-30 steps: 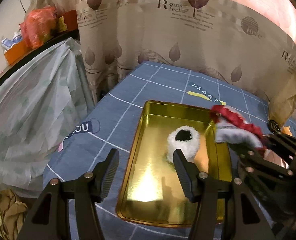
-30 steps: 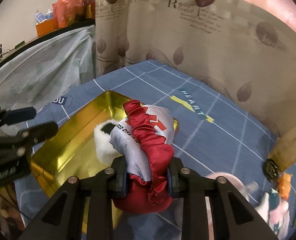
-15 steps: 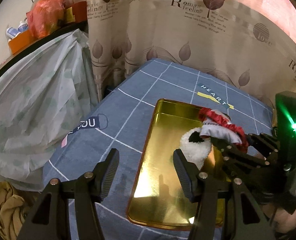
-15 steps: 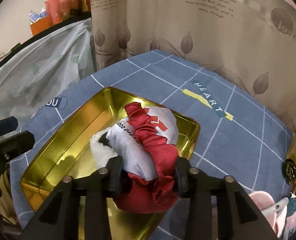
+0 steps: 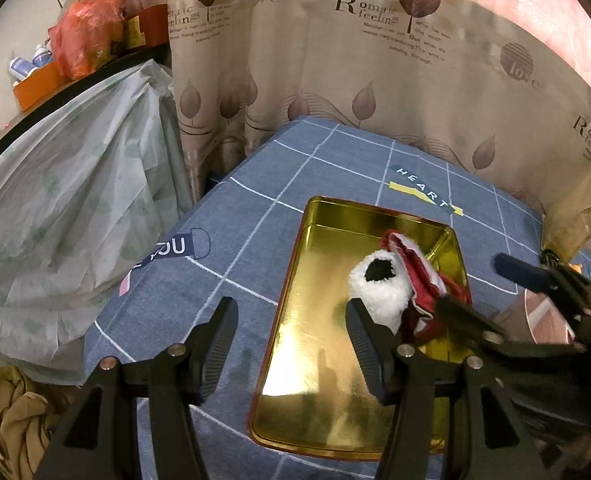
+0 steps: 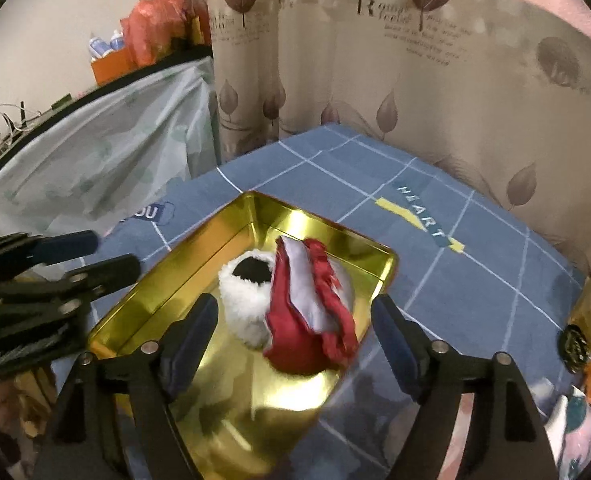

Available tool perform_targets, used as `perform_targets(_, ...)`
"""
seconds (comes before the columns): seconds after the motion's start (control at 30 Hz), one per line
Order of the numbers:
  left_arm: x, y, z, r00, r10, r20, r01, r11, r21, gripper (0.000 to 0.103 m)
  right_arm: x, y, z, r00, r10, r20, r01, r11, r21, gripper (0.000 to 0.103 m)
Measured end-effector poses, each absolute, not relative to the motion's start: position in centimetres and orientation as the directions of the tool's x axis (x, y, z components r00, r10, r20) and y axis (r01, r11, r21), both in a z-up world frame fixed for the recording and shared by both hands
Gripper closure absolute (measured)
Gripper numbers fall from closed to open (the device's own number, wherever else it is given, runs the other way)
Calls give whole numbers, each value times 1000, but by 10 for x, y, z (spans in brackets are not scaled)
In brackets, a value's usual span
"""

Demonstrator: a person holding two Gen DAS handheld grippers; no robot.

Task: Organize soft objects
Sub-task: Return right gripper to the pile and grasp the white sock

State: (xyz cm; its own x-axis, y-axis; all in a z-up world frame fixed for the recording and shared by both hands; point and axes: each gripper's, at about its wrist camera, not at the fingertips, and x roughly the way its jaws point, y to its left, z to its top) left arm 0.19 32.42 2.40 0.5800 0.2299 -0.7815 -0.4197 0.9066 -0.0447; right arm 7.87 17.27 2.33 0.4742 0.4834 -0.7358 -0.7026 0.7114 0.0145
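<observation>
A gold metal tray (image 5: pixel 327 364) (image 6: pixel 255 396) lies on the blue checked cloth. In it rest a white fluffy toy with a black patch (image 5: pixel 379 292) (image 6: pixel 247 296) and, touching its right side, a red and grey satin soft toy (image 5: pixel 419 276) (image 6: pixel 311 312). My right gripper (image 6: pixel 295 336) is open, its fingers spread wide either side of the red toy, just above the tray. My left gripper (image 5: pixel 291 344) is open and empty over the tray's near left edge. The right gripper's fingers (image 5: pixel 523 276) also show in the left wrist view.
A beige leaf-print curtain (image 5: pixel 375 80) hangs behind the table. A plastic-covered heap (image 5: pixel 67 208) stands at the left, with an orange bag (image 5: pixel 87 48) on a shelf above. More soft toys (image 6: pixel 575 412) and a brown paper bag (image 5: pixel 579 208) lie at the right.
The right gripper carried the red and grey toy over the tray, opened and let it go; the toy now rests in the tray against the white toy. The left gripper stayed open.
</observation>
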Motion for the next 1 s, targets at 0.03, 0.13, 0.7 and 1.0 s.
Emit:
perform_targets(0.03,2,323,24,580,229,-782,-419,907,-45,46,75,168,26,480,484,-732,-700,714,13,27)
perform_targets(0.13,3,318,24,579,229,-782,-414,910,-40,46,61,138,36,501,480,-720,-686,728,9,27)
perform_targets(0.7,5,255,38,628,193,-753,-275,961,17,45,61,-106,48,683,131,-718,-275,958,-87,26)
perform_targets(1.0,4,209,42,652,157,-742,-162,985,65,45,74,-204,18,654,-52,-755,-93,985,-149,27)
